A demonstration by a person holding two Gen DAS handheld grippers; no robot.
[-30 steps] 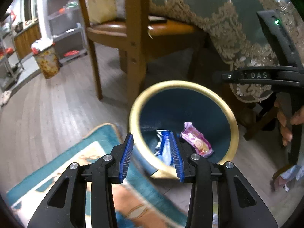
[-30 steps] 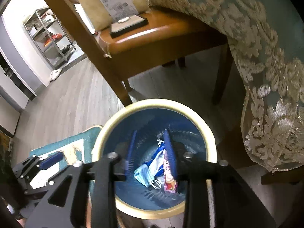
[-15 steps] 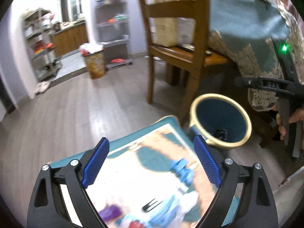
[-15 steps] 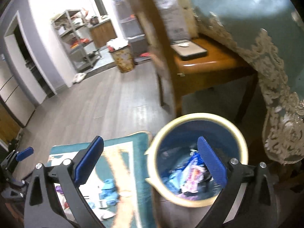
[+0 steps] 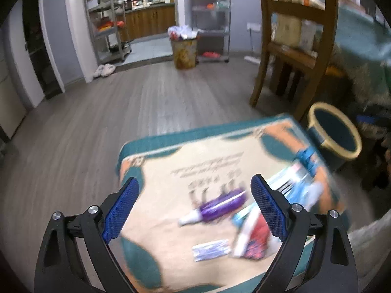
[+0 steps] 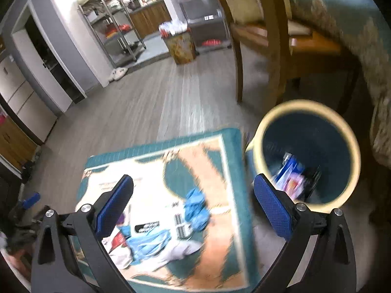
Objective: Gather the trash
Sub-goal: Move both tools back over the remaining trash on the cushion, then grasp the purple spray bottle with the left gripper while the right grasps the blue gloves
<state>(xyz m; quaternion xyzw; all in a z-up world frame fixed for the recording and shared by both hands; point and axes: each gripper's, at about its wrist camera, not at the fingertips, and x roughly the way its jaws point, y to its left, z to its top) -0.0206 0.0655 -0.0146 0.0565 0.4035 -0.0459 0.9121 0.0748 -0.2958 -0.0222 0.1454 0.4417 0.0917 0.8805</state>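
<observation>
Trash lies on a teal and beige mat (image 5: 171,161) on the floor. In the left wrist view a purple tube (image 5: 215,207), a small clear wrapper (image 5: 211,247), a red and white packet (image 5: 254,234) and blue wrappers (image 5: 305,158) show, blurred. My left gripper (image 5: 194,207) is open and empty above them. In the right wrist view blue crumpled pieces (image 6: 195,207) and white paper (image 6: 176,249) lie on the mat (image 6: 220,232). My right gripper (image 6: 191,207) is open and empty. The blue bin with a cream rim (image 6: 352,146) holds wrappers (image 6: 290,173); it also shows in the left wrist view (image 5: 315,117).
A wooden chair (image 5: 293,36) and a table with a lace-edged teal cloth (image 6: 342,7) stand behind the bin. A full patterned bin (image 5: 183,51) and metal shelves (image 5: 107,24) stand at the far wall. Grey wood floor (image 5: 122,102) surrounds the mat.
Both grippers have pulled back from over the bin and swung left over the mat. Both have opened wide. The bin has slid to the right in both views.
</observation>
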